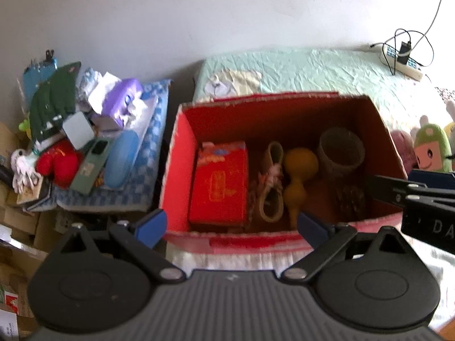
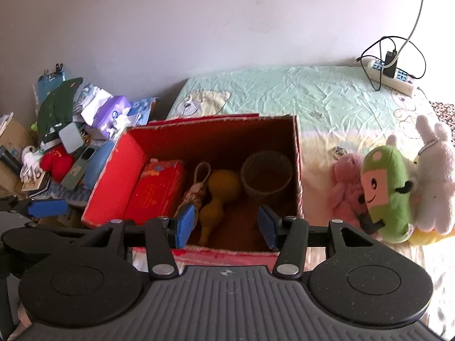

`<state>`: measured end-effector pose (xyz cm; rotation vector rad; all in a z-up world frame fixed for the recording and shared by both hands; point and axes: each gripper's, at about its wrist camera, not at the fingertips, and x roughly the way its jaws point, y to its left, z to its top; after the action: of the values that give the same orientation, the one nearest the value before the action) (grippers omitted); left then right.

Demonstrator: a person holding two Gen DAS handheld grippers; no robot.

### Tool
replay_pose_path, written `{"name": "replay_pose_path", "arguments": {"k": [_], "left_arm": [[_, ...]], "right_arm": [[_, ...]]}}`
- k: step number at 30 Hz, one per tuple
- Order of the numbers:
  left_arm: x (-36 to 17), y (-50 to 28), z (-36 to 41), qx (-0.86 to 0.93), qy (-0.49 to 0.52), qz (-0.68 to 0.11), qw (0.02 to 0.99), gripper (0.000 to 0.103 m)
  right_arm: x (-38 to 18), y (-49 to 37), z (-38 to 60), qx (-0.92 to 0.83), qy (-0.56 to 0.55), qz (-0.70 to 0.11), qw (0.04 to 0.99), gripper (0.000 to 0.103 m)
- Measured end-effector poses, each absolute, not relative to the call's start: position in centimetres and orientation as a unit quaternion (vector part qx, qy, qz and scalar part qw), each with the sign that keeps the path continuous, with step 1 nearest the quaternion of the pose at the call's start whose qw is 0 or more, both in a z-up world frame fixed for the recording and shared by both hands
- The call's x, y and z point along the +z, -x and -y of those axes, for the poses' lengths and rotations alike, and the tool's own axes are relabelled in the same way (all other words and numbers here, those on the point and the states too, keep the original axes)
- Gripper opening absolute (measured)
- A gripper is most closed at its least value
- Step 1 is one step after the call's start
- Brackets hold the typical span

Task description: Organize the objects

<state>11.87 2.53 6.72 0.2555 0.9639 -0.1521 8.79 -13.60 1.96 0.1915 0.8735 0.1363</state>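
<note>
Both grippers are hovering over the near rim of the open red cardboard box [image 2: 113,176] sitting on the pale green bedsheet [image 2: 312,99], and neither is carrying anything: the left gripper [image 1: 231,226] is showing its blue pads spread wide with only the box interior between them, and the right gripper [image 2: 226,224] is likewise standing with its jaws apart and empty. Judging by the contents, the tidying is partly done. Already lying inside the box are a flat red printed packet [image 2: 156,193] against the left wall, a pale looped cord or tassel bundle [image 2: 197,187] beside it (the left wrist view is too blurred to say just what it is), a yellow-brown gourd-shaped object [image 2: 219,196] in the middle, and a brownish round cup-like container [image 2: 266,174] toward the right. Still waiting outside, on the sheet to the right of the box, are the plush toys: a pink one [image 2: 345,190], a green one with a smiling face [image 2: 384,193] and a white rabbit-like one [image 2: 435,170], all pressed together. A heap of clutter [image 2: 74,142] on the left is also remaining unsorted, though whether it belongs to the job is unclear.
</note>
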Motion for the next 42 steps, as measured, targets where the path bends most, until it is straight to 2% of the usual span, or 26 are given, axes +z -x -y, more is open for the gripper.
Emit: {"name": "replay_pose_path", "arguments": {"k": [23, 42], "left_arm": [[5.3, -14.3, -1.7, -0.07, -0.096, -0.415, 0.902, 0.098], [2.7, -16.1, -1.9, -0.106, -0.087, -0.428, 0.893, 0.098]], "right_arm": [[0.3, -11.8, 14.1, 0.015, -0.077, -0.414, 0.907, 0.053], [-1.2, -13.2, 13.8, -0.005, -0.074, -0.42, 0.904, 0.055]]}}
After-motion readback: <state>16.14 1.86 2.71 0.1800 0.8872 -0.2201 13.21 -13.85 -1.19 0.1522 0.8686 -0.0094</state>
